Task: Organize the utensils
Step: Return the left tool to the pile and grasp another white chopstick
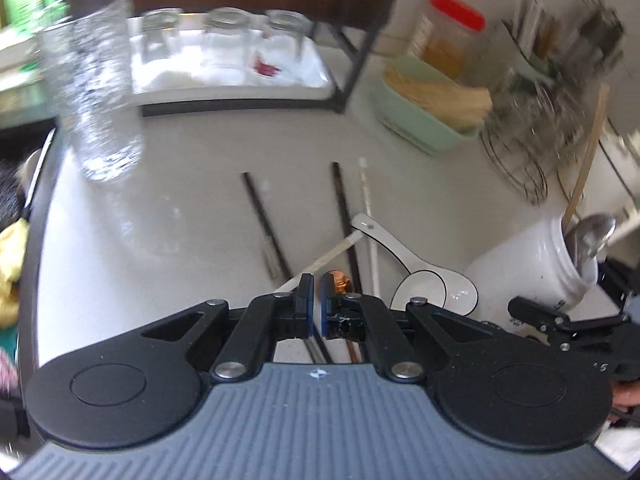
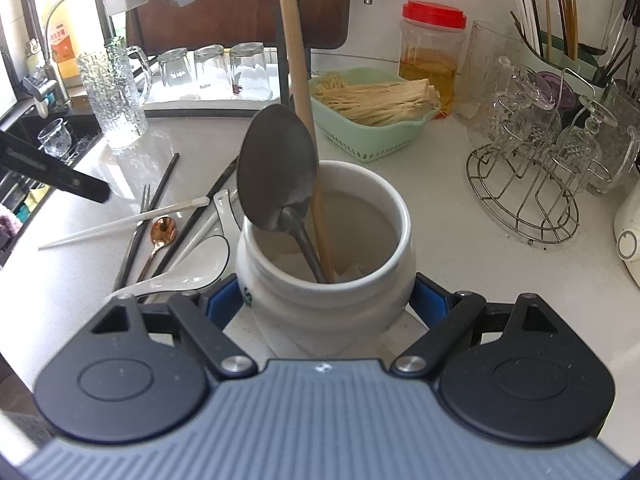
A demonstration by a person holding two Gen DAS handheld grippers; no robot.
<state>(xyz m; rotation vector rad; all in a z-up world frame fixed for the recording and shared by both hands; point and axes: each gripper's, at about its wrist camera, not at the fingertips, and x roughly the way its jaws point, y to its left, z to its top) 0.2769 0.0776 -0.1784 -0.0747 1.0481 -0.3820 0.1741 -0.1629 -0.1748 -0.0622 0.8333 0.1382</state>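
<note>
tall textured clear glass mug [image 2: 116, 96] near sink | green plastic basket of pale noodles [image 2: 372, 114] | red-lidded clear plastic jar [image 2: 432, 56] behind basket | wire rack of upturned crystal glasses [image 2: 532, 184] on white tabletop [image 2: 460, 248]

The crock [image 2: 324, 248] stands on the table [image 2: 460, 248], between the fingers of the right hand-held gripper [image 2: 326, 304]. A metal spoon [image 2: 276, 172] and a wooden handle [image 2: 298, 80] stand inside the crock, leaning against its left rim. Left of the crock, the loose utensils lie in a crossed heap: chopsticks [image 2: 160, 192], a small spoon [image 2: 162, 230] and a ceramic spoon [image 2: 188, 268], the last nearest the crock. The left hand-held gripper [image 1: 316, 300] sits above this heap. Behind the heap stands a glass mug [image 2: 116, 96]. Behind the crock sits a basket [image 2: 372, 120]; a jar [image 2: 432, 52] stands behind the basket. A wire rack [image 2: 524, 188] with glasses stands to the right.
</note>
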